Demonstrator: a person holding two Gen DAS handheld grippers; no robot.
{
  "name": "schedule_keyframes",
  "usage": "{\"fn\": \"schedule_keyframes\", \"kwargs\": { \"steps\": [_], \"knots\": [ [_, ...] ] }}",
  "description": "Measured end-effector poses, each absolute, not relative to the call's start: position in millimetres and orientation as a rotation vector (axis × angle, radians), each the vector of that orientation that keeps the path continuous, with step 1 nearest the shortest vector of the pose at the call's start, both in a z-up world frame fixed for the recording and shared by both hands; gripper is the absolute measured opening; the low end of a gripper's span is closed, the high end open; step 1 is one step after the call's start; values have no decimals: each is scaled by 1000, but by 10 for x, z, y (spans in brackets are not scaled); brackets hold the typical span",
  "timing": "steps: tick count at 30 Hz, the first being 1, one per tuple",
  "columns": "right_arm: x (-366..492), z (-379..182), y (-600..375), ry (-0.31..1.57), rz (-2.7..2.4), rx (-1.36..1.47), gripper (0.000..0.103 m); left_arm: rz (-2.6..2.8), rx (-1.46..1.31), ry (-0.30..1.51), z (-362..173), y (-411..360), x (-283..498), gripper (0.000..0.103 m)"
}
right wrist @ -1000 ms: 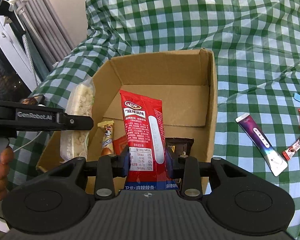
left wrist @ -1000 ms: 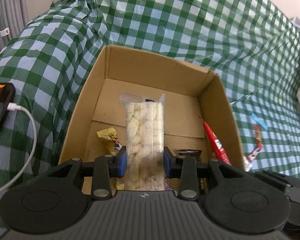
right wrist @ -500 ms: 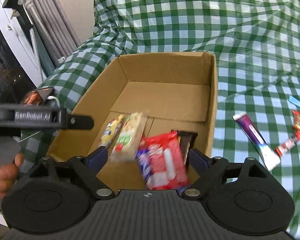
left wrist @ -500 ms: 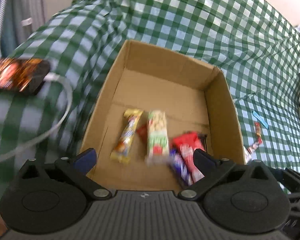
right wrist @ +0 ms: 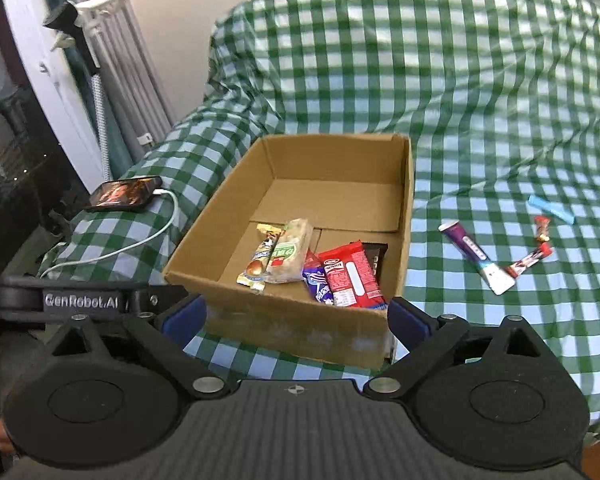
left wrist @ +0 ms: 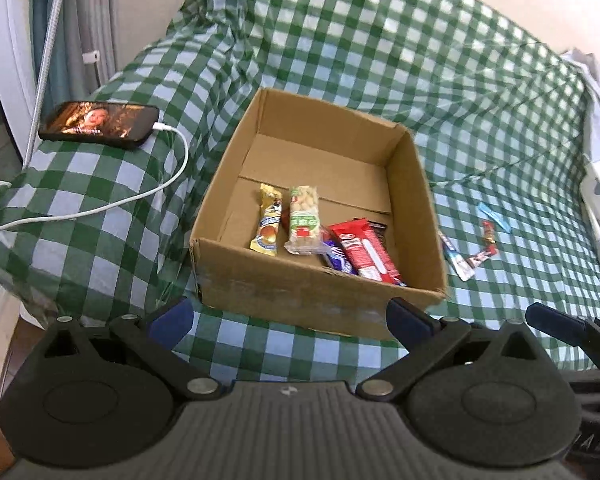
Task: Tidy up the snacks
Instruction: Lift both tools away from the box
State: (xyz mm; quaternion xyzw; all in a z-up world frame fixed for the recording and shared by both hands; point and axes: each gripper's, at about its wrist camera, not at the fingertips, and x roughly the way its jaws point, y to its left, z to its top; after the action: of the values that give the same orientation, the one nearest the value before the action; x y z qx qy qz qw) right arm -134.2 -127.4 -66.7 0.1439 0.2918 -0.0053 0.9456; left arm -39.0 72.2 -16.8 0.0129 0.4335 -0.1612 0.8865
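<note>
Several snacks lie inside the cardboard box (right wrist: pixel 324 216) — among them the red packet (right wrist: pixel 350 278) and the nut bar (right wrist: pixel 290 256) — while four loose snacks (right wrist: pixel 476 256) wait on the checked cloth (right wrist: pixel 480 100); left tool (left wrist: pixel 290 320) and right tool (right wrist: pixel 296 314) both gape wide, empty

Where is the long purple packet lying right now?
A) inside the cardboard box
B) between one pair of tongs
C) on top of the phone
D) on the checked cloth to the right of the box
D: the purple packet lies flat on the checked cloth, outside the cardboard box and beside a few small wrappers.
</note>
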Motion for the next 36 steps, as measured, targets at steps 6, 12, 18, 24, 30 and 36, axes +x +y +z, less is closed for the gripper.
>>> {"fn": "schedule_keyframes", "kwargs": {
  "steps": [6, 12, 18, 24, 30, 36],
  "knots": [
    [-1757, -595, -1171, 534, -27, 251, 100, -350, 58, 831, -13, 717, -740, 103],
    [-2009, -530, -1175, 490, -39, 262, 100, -346, 71, 791, 102, 729, -1041, 103],
    [-2221, -478, -1145, 457, -45, 273, 101, -311, 111, 765, 169, 729, -1260, 103],
    [-2365, -462, -1128, 440, -51, 278, 101, -321, 117, 766, 171, 742, -1357, 103],
    [-2428, -450, -1117, 429, -58, 274, 101, -320, 123, 760, 183, 743, -1378, 103],
    [-2433, -459, -1108, 432, -58, 272, 101, -317, 122, 773, 165, 761, -1353, 103]
  ]
}}
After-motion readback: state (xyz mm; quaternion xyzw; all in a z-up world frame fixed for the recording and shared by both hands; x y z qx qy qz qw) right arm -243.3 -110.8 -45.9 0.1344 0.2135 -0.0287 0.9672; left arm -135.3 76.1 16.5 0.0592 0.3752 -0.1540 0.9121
